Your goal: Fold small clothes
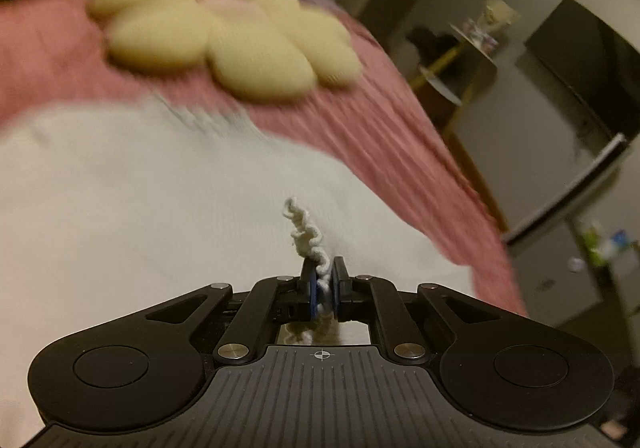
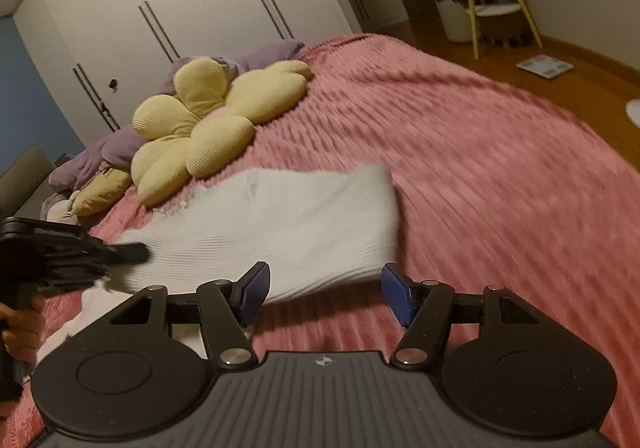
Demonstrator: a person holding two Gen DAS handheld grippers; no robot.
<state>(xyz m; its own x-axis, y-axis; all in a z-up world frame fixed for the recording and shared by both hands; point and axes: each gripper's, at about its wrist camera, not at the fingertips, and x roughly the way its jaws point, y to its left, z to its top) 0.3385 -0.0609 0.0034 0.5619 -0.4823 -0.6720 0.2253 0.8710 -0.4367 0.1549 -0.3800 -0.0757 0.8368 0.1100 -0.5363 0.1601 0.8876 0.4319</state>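
Lying on the pink ribbed bedspread (image 2: 480, 151), a white ribbed knit garment (image 2: 288, 224) is pinched at its frilly edge (image 1: 306, 238) by the left gripper (image 1: 325, 284). The right gripper (image 2: 325, 294) is held spread wide, nothing between its blue pads. A yellow flower-shaped cushion (image 2: 208, 127) is seen just beyond.

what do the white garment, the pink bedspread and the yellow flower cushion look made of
White ribbed garment: probably knitted fabric, matte, with fine parallel ribs and a frilly edge. Pink ridged bedspread: soft textile with raised rows, possibly chenille. Yellow flower-shaped cushion: stuffed ribbed cloth, matte.
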